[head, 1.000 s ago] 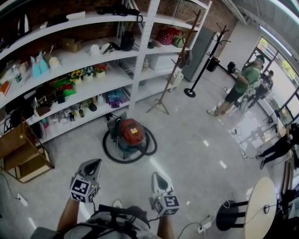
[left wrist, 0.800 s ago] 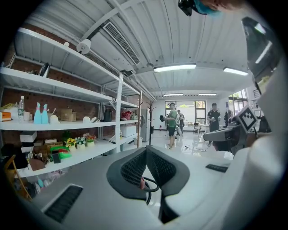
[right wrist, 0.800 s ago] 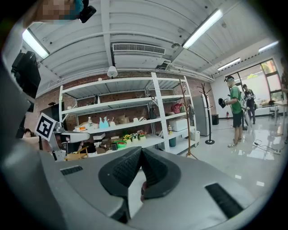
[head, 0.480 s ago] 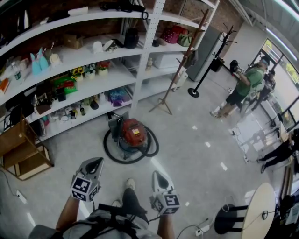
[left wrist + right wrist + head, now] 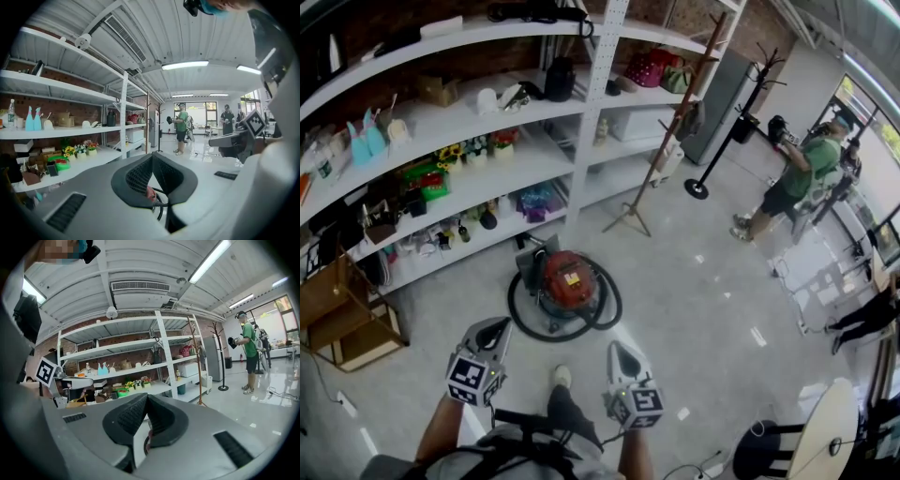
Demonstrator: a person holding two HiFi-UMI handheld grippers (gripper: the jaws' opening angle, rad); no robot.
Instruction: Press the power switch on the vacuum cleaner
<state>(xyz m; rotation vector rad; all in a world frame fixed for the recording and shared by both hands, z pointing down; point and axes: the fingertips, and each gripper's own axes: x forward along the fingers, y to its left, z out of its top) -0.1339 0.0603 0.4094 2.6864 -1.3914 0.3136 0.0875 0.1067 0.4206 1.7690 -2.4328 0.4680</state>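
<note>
- While both grippers hover low in the head view, the vacuum cleaner [image 5: 566,279] sits on the floor [image 5: 703,300] at the centre of the frame, well apart from them. It has a rounded red drum body, and a black hose [image 5: 609,298] lies coiled in a ring round it. Its power switch is too small to make out.
- The left gripper [image 5: 493,327], at lower left, has a smooth grey plastic shell that tapers to a point, with a square-marker cube at its rear. In the left gripper view its dark, grid-textured pads [image 5: 136,177] meet at the tips, pressed together on nothing. A sliver of the red drum shows through the gap below them.
- The right gripper [image 5: 615,350], at lower centre, has the same shape. In the right gripper view its ribbed pads [image 5: 131,416] are likewise closed tip to tip and hold nothing.
- White metal shelves [image 5: 487,159] crowded with small goods run across the upper left, against a brick wall.
- A boxy wooden crate [image 5: 337,309] stands at the left edge.
- The floor is glossy pale grey and reflects the ceiling lights.
- A person in a green shirt [image 5: 802,173] stands at upper right.
</note>
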